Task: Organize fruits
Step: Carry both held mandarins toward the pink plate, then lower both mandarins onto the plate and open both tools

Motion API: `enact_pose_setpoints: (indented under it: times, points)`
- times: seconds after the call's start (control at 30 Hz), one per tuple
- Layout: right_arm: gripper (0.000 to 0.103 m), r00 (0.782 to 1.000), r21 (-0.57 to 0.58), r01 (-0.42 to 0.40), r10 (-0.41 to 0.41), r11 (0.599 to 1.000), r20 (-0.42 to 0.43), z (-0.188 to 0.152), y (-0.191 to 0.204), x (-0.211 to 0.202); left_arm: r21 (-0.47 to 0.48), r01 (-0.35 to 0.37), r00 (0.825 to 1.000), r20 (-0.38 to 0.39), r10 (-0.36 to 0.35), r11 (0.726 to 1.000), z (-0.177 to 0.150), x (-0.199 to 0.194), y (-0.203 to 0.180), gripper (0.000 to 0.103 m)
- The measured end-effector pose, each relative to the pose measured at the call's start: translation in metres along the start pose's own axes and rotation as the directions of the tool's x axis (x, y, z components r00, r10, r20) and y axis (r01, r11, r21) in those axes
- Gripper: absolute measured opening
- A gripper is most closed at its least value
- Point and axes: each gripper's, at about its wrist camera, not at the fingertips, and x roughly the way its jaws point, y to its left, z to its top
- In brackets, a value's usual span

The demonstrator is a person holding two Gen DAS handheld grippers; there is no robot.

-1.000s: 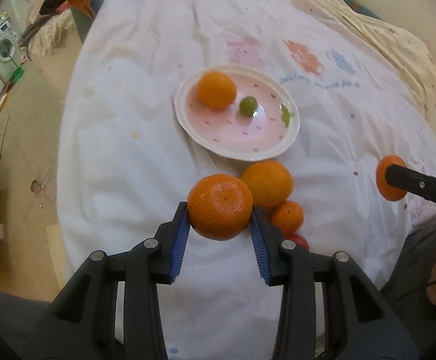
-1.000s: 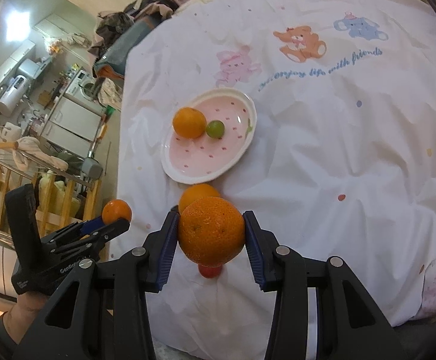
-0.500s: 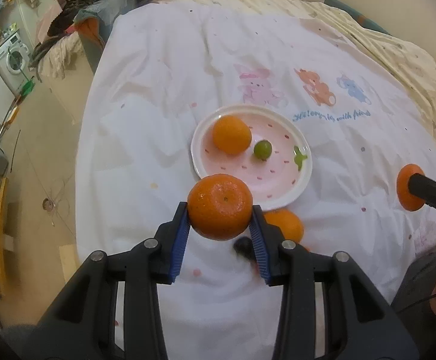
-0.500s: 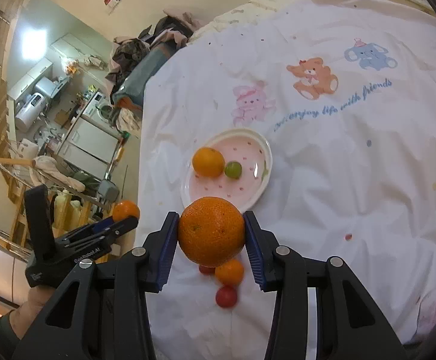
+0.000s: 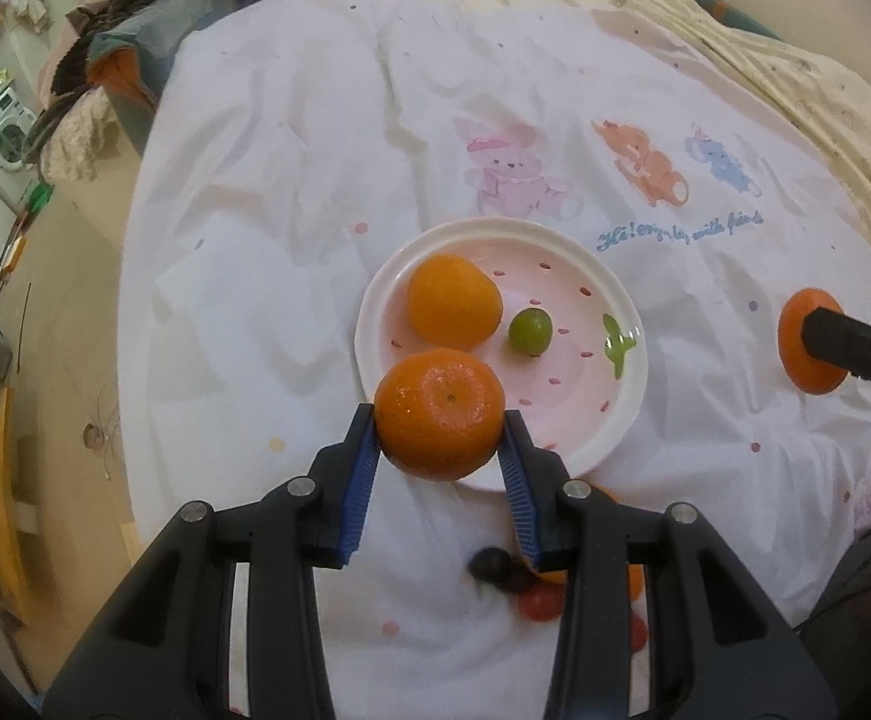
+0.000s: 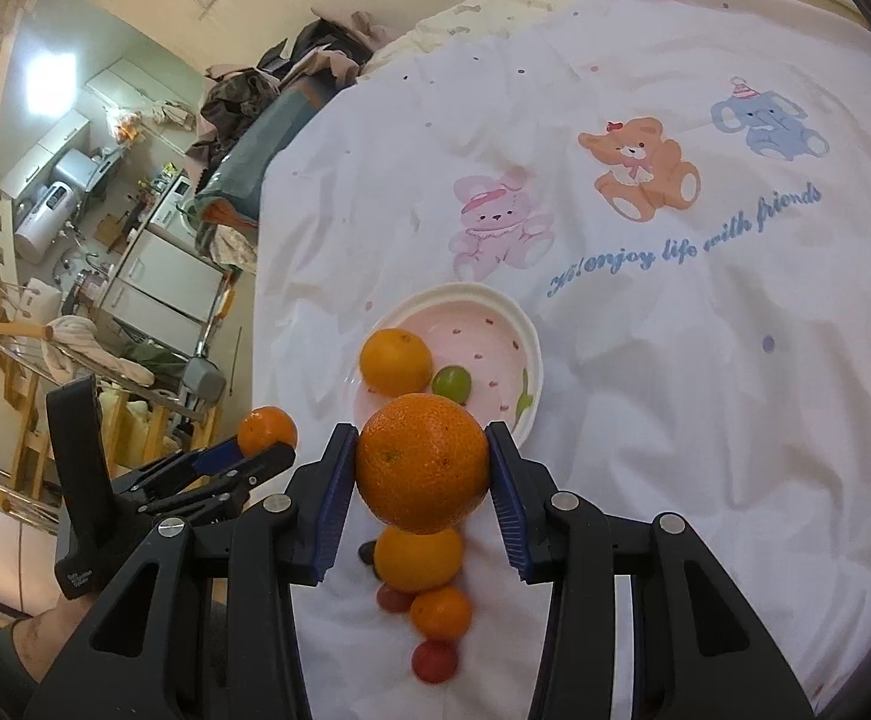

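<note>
My left gripper (image 5: pixel 440 420) is shut on a mandarin (image 5: pixel 439 413), held above the near rim of the pink dotted plate (image 5: pixel 579 438). The plate holds an orange (image 5: pixel 453 307) and a green grape (image 5: pixel 529 331). My right gripper (image 6: pixel 422 461) is shut on a large orange (image 6: pixel 422 462), above the white cloth just short of the plate (image 6: pixel 495 324). Below it lie an orange (image 6: pixel 417 558), a small mandarin (image 6: pixel 440 612), red cherry tomatoes (image 6: pixel 434 661) and a dark grape (image 6: pixel 366 552). The right gripper with its orange shows in the left wrist view (image 5: pixel 810 348).
The white printed cloth (image 5: pixel 315 180) covers a bed-like surface. Its left edge drops to the floor. Piled clothes (image 5: pixel 135 48) lie at the far left corner. A kitchen area with appliances (image 6: pixel 75 210) lies to the left.
Both grippers have risen and pulled back with their fruit; the plate now appears farther and lower under them. The loose fruits on the cloth come into view under the right gripper.
</note>
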Motion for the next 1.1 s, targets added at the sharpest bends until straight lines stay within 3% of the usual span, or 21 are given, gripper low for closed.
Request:
enact_pose_setpoints:
  times: [0.5,0.7,1.1]
  points:
    - [0.045,0.994,-0.033,0.088,-0.090,0.996,-0.067,0.044,-0.020,0.071,-0.021,-0.015,0.992,-0.128,0.013,1.000,0.018,0.077,0.006,0.036]
    - [0.045,0.992,0.005,0.078,-0.077,0.997,-0.096,0.059,-0.030,0.097,0.024,-0.021,0.986,-0.163,0.024,0.999,0.013,0.098,0.000,0.037]
    - [0.045,0.980,0.015,0.120,-0.116,0.993,-0.165,0.065,-0.041,0.134,0.003,-0.011,0.987,-0.160,0.011,1.000,0.016,0.100,0.001,0.038]
